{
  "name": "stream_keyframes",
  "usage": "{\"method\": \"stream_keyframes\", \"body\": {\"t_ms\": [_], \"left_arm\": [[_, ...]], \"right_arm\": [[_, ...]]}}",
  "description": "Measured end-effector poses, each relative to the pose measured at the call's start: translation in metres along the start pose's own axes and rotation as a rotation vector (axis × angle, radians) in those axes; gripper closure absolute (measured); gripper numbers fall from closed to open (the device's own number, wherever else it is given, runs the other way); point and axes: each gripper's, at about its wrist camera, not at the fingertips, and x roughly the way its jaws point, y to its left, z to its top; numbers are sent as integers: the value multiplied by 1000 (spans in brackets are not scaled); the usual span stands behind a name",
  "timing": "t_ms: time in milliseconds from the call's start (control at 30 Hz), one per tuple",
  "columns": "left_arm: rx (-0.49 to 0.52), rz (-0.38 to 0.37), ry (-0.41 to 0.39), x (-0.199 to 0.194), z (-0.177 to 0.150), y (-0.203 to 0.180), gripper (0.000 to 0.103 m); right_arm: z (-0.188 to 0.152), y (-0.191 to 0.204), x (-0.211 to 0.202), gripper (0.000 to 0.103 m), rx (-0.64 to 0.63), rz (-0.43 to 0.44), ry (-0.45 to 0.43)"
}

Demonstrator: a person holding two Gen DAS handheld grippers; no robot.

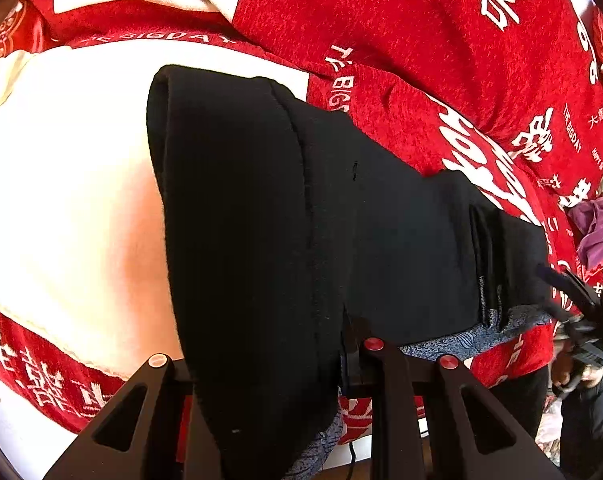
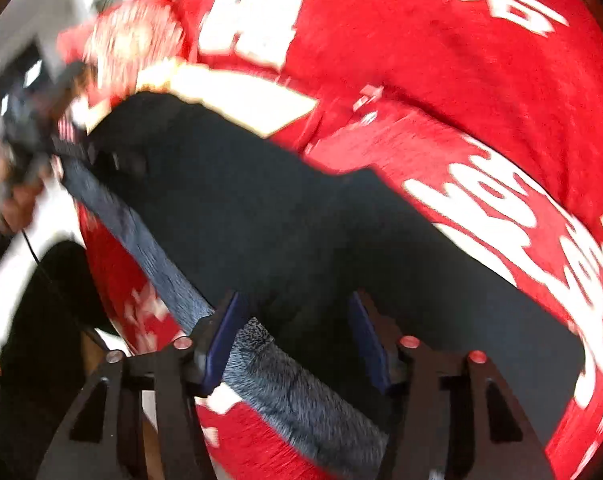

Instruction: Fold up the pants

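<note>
Black pants (image 1: 341, 216) with a grey fuzzy lining (image 1: 477, 336) lie stretched across a red blanket with white lettering (image 1: 441, 40). My left gripper (image 1: 341, 364) is at their near edge with black cloth draped over its fingers, which are mostly hidden. In the right wrist view the pants (image 2: 301, 220) run from upper left to lower right, with the lining (image 2: 285, 396) along the near edge. My right gripper (image 2: 297, 336) has its blue-padded fingers (image 2: 225, 336) spread, with the pants edge between them. The right gripper also shows at the right edge of the left wrist view (image 1: 581, 320).
The blanket has a large white panel (image 1: 69, 184) left of the pants. A purple cloth (image 1: 597, 228) lies at the far right. A person's hand on the left gripper (image 2: 17, 184) shows at the left of the blurred right wrist view.
</note>
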Motion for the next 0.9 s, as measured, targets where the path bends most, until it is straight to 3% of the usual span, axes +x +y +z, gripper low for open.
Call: {"method": "stream_keyframes", "body": {"t_ms": [100,167,267,333,433,600,667,733,800,900], "left_arm": [[1,19,-3,-1,1,-6,78],[4,31,-4,-3,1,-11,78],[13,49,-20,-14,2,-23,79],[35,48,-40,-28,3,-37,79],[91,52,-72,-47,4,-64,79],[172,69,-96,-66,8,-114,80],[200,77,-99,-69,8,-133,80],[237,89,-97,-71,8,-157,81],[269,99,-95,-72,9,-181,82],[331,107,-91,-72,7,-228,82]], "right_arm": [[-24,-31,-28,41,239,33,-108],[-31,-43,-17,41,329,-51,-73],[-31,-20,20,42,198,-184,49],[-24,12,35,44,15,-296,34],[-8,15,41,48,39,-231,39],[-10,13,53,47,19,-215,27],[-8,5,39,46,70,-165,27],[-9,-6,8,45,145,-109,-79],[-18,-14,-20,39,182,-122,-144],[-39,-30,-46,35,224,-174,-148]]}}
